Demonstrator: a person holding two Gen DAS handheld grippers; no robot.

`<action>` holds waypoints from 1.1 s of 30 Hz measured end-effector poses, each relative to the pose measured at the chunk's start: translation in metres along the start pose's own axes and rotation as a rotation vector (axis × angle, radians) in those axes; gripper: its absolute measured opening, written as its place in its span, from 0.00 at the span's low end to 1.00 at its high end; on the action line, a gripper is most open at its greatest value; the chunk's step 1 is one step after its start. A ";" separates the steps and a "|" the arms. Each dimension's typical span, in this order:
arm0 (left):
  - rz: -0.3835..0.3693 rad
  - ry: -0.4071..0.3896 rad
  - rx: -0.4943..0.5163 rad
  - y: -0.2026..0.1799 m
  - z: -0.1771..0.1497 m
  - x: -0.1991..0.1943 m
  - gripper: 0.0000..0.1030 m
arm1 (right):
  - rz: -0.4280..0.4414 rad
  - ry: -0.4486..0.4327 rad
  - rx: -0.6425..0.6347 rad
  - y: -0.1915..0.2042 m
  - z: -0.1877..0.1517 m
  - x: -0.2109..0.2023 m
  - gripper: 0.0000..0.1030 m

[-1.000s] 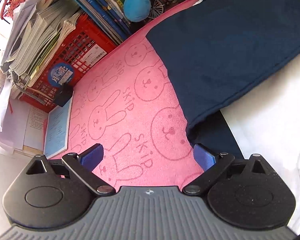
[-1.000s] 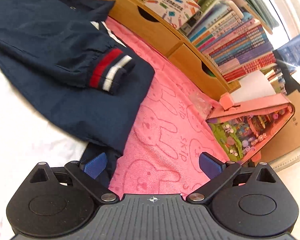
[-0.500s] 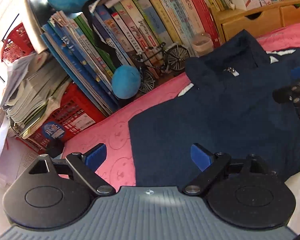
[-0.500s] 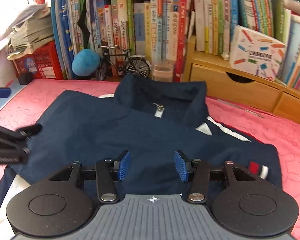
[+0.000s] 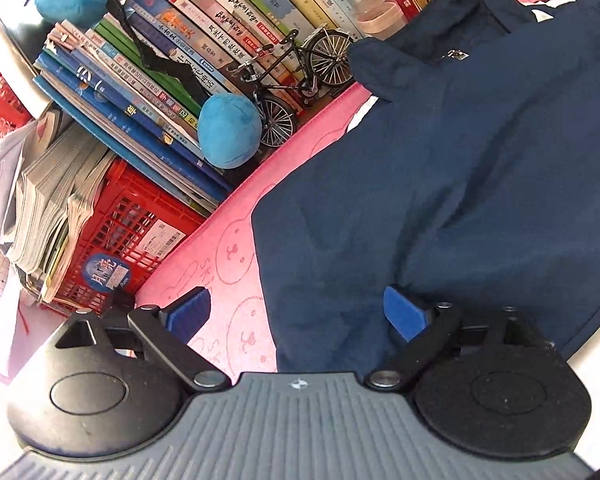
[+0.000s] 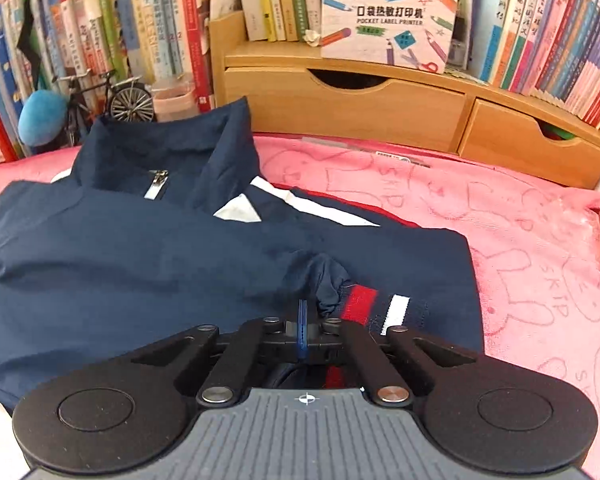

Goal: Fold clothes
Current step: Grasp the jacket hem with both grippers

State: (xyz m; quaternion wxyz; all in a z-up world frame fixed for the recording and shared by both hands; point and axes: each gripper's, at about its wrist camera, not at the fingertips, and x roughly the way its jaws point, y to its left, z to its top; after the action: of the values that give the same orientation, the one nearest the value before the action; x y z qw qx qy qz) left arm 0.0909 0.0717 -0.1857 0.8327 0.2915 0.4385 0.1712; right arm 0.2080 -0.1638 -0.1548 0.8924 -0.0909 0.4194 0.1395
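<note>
Navy jacket (image 6: pixel 148 264) lies spread on the pink bunny-print towel (image 6: pixel 520 240) covering the desk, collar and zipper pull on its far side from the right gripper (image 6: pixel 302 320). One sleeve is folded across the body; its striped cuff (image 6: pixel 380 308) — red, white, navy — sits just ahead and to the right of that gripper's tips.

Right gripper: jaws have just been closing and now stand pressed together, blue pads meeting over the sleeve fabric next to the cuff. Whether cloth is pinched between them cannot be told.

Left gripper (image 5: pixel 296 314): jaws spread wide, nothing clamped. The jacket's side edge runs between its fingers; the left pad (image 5: pixel 188 312) stands over towel, the right pad over navy cloth.

Beyond the jacket, ahead of the left gripper — a model bicycle (image 5: pixel 296 80), a blue plush ball (image 5: pixel 228 130), leaning books (image 5: pixel 172 80). Off to its left, a red crate (image 5: pixel 128 236). Ahead of the right gripper, a wooden drawer unit (image 6: pixel 380 108) carries a label-printer box (image 6: pixel 388 16).
</note>
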 end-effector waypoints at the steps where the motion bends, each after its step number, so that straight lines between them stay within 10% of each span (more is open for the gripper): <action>1: -0.013 -0.012 -0.017 0.003 0.001 -0.008 0.88 | 0.004 -0.031 -0.029 0.006 0.000 -0.011 0.11; 6: -0.156 -0.092 -0.093 0.003 0.000 -0.054 0.90 | 0.184 -0.055 -0.121 0.043 -0.026 -0.056 0.30; 12: -0.136 0.035 0.002 -0.036 -0.035 -0.051 0.94 | 0.188 0.038 -0.195 0.064 -0.062 -0.042 0.46; 17: -0.112 0.057 -0.022 -0.032 -0.056 -0.074 0.92 | 0.219 0.004 -0.223 0.064 -0.063 -0.068 0.50; 24: -0.271 0.082 -0.116 -0.040 -0.097 -0.132 0.92 | 0.334 0.091 -0.267 0.074 -0.131 -0.137 0.51; 33: -0.356 0.131 -0.102 -0.059 -0.165 -0.173 0.93 | 0.143 0.173 -0.274 0.086 -0.230 -0.200 0.66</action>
State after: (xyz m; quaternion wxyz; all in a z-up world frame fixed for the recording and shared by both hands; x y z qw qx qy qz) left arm -0.1408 -0.0120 -0.1883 0.8333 0.1552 0.5270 0.0618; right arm -0.1079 -0.1810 -0.1495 0.8199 -0.1936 0.4772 0.2500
